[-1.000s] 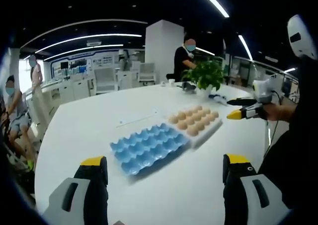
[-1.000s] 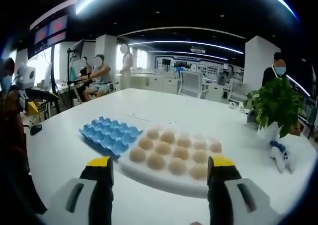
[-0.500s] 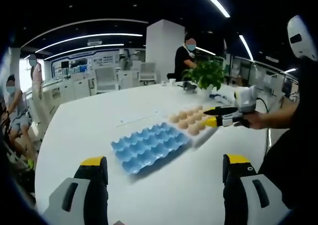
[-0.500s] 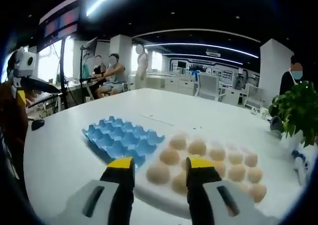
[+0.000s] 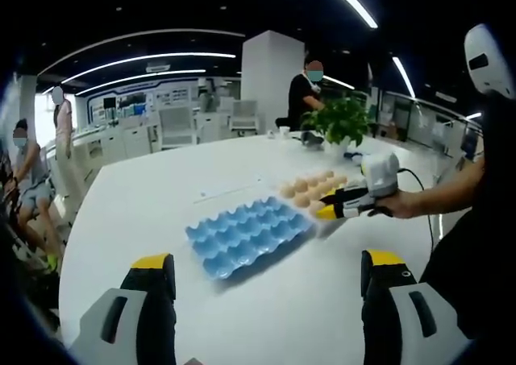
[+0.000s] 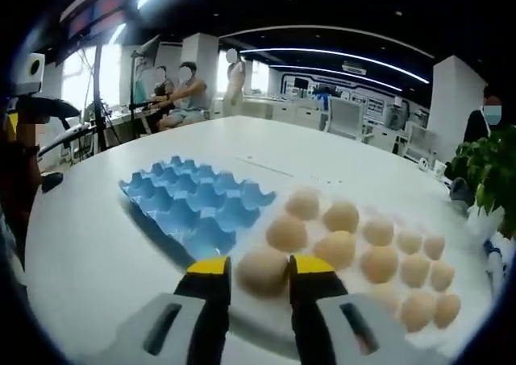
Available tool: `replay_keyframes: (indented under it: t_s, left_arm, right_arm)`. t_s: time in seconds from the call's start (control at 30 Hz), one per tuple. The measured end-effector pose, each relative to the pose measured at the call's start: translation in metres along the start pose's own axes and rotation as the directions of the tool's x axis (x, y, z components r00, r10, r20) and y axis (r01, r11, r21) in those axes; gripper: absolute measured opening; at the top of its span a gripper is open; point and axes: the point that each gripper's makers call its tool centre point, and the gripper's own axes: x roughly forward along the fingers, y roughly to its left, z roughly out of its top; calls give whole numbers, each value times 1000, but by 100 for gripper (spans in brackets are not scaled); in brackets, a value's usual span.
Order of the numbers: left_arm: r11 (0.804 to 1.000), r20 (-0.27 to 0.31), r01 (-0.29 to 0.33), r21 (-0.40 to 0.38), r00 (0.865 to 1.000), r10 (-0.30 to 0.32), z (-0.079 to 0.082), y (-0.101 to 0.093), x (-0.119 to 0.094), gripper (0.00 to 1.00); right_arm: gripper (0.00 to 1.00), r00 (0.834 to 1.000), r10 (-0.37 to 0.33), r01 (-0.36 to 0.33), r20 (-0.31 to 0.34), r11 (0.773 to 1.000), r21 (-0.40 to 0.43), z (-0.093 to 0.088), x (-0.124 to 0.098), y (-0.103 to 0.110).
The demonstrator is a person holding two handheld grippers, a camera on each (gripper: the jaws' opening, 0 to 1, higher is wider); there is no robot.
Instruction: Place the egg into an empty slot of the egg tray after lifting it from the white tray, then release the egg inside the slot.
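Observation:
A white tray (image 6: 262, 313) holds several tan eggs (image 6: 379, 256). Beside it lies a blue egg tray (image 6: 193, 204) with all visible slots empty. My right gripper (image 6: 260, 270) is shut on the nearest egg (image 6: 262, 272), which still rests at the front corner of the white tray. In the left gripper view the right gripper (image 5: 326, 213) reaches in from the right to the near edge of the white tray (image 5: 317, 226). The blue egg tray (image 5: 250, 234) lies left of it. My left gripper (image 5: 266, 280) hangs open over bare table, well short of both trays.
The trays sit on a large white table (image 5: 145, 212). A potted plant (image 5: 339, 123) stands at its far side, with a person (image 5: 310, 91) behind it. People sit at the left (image 5: 24, 180). A sleeve (image 5: 451, 196) holds the right gripper.
The right gripper has moved down to the white tray's front corner and its jaws have narrowed onto the nearest egg. The left gripper stays open and still.

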Motion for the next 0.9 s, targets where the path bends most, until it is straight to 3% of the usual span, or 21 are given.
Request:
replay_keyframes:
  t_s: [0.23, 0.3, 0.37, 0.5, 0.77, 0.9]
  left_arm:
    - [1000, 7, 4, -3, 1000, -4, 0, 0, 2, 97]
    - [1000, 11, 5, -3, 1000, -5, 1, 0, 2, 96]
    - [1000, 10, 5, -3, 1000, -5, 0, 0, 2, 96]
    - [1000, 10, 4, -5, 1000, -4, -1, 1, 2, 96]
    - [1000, 20, 3, -5, 1000, -3, 2, 2, 3, 95]
    - [1000, 21, -1, -5, 1000, 1, 2, 3, 2, 95]
  right_arm:
    - [27, 999, -25, 22, -28, 996, -86, -3, 3, 0]
    - [27, 999, -30, 23, -45, 986, -162, -5, 4, 1]
    - [27, 999, -27, 21, -42, 992, -127, -5, 4, 0]
    - [27, 998, -7, -3, -60, 988, -155, -5, 5, 0]
    - [25, 999, 20, -25, -31, 987, -160, -4, 2, -1]
    - [25, 1000, 23, -23, 0, 989, -149, 8, -4, 0]
